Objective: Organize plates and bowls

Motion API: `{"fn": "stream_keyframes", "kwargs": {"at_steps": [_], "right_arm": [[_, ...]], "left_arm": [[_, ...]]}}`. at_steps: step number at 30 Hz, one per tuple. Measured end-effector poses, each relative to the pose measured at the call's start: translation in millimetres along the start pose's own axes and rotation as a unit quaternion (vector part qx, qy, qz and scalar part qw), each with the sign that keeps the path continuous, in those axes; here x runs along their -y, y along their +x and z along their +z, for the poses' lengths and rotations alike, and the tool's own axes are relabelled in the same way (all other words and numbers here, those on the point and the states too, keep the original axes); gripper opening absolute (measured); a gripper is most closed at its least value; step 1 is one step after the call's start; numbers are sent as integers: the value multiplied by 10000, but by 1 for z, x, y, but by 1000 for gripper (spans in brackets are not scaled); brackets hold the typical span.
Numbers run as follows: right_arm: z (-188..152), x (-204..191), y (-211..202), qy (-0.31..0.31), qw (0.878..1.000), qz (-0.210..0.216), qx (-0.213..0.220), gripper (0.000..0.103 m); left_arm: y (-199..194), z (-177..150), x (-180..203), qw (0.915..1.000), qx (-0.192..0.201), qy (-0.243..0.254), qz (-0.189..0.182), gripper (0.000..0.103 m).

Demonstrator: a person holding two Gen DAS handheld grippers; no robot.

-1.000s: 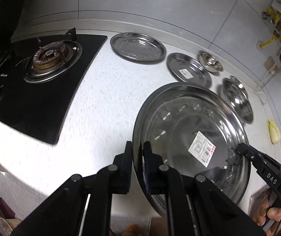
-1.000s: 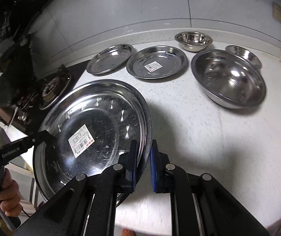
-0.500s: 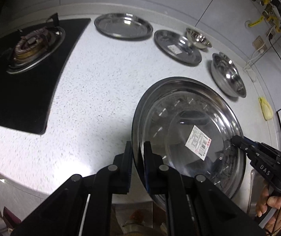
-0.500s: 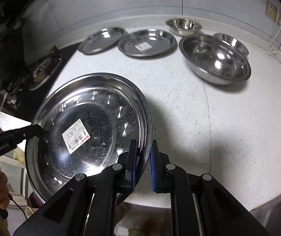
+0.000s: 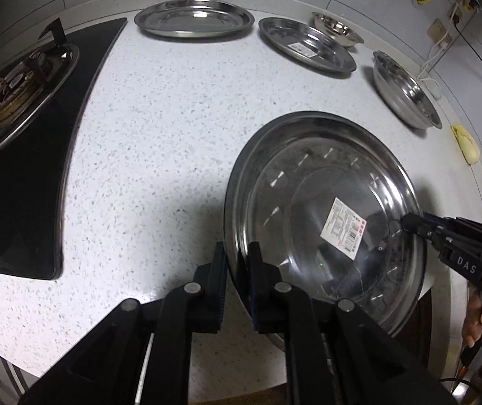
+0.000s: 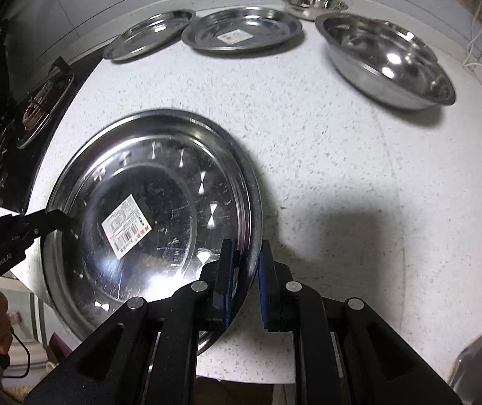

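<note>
A large steel plate (image 5: 325, 185) with a white barcode label hangs low over the white counter (image 5: 173, 135), near its front edge. My left gripper (image 5: 237, 263) straddles the plate's left rim. Its jaws are opening, and the rim stands between the pads with a thin gap on the inner side. In the right wrist view the same plate (image 6: 160, 175) has my right gripper (image 6: 246, 263) shut on its right rim. Each gripper also shows in the other's view: the right gripper (image 5: 406, 224) and the left gripper (image 6: 62, 219), both at the rim.
Along the back wall lie two smaller steel plates (image 5: 193, 20) (image 5: 305, 47), a small bowl (image 5: 337, 30) and a wide bowl (image 5: 406, 91). A black gas stove (image 5: 21, 77) fills the left. A yellow object (image 5: 466, 141) lies at the right edge. A hand (image 5: 480, 324) holds the right gripper.
Both grippers have sunk toward the counter with the large plate between them. The gap between the left jaws has widened slightly.
</note>
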State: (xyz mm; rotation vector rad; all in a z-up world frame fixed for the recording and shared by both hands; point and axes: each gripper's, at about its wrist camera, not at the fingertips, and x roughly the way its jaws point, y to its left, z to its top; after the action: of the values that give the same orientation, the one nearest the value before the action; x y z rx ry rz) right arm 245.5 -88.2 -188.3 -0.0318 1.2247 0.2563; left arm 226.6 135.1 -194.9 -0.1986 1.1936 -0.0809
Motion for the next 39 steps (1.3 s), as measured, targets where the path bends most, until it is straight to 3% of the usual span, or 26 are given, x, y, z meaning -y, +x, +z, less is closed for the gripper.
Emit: {"fn": "stream_keyframes", "kwargs": {"at_steps": [2,5,8,9,11,13,14,15,18,21,26,29,30,33,34,36,39], "right_arm": [[1,2,-3,-70,9999,66,44,15],[8,9,-14,-191,9995,207,105,48],[27,22,-44,-375,9979,108,519,49],[38,29,-54,-366,9972,142,629,51],[71,35,-73,-416,9951,324,840,51],[112,33,-84,-514,9921,591,981,58],[138,31,-83,-501,9909,806,950,69],[170,33,-77,-501,9904,958,857,71],[242,36,-44,-555,9944,684,589,71],[288,44,-2,-397,9982,451,58,71],[313,60,43,-77,9986,309,-424,71],[320,62,58,-115,9982,230,-538,71],[322,62,62,-60,9990,180,-393,69],[325,64,76,-67,9988,193,-438,56],[325,63,79,-140,9990,93,-412,53],[325,65,85,-283,9987,-79,-406,37],[325,59,86,-412,9984,-244,-313,26]], "left_arm": [[0,1,-1,10000,80,25,-41,11],[-8,3,-7,9997,144,-58,-163,11],[-36,18,-14,9979,590,-1,251,11],[-45,28,-15,9972,710,-34,230,11],[-55,56,-16,9961,839,-254,-137,12],[-53,98,-11,9918,855,-475,-817,12],[-45,116,-6,9899,756,-519,-1079,12],[-31,139,-1,9894,563,-542,-1225,12],[17,194,16,9911,173,-586,-1181,12],[62,226,22,9911,-228,-734,-1087,12],[106,248,16,9867,-483,-1139,-1052,12],[117,258,15,9837,-513,-1251,-1182,13],[118,260,15,9835,-505,-1258,-1194,13],[125,265,9,9803,-448,-1452,-1263,13],[126,263,9,9784,-469,-1528,-1314,13],[132,263,4,9745,-550,-1687,-1375,13],[135,263,-3,9696,-565,-1844,-1504,10]]}}
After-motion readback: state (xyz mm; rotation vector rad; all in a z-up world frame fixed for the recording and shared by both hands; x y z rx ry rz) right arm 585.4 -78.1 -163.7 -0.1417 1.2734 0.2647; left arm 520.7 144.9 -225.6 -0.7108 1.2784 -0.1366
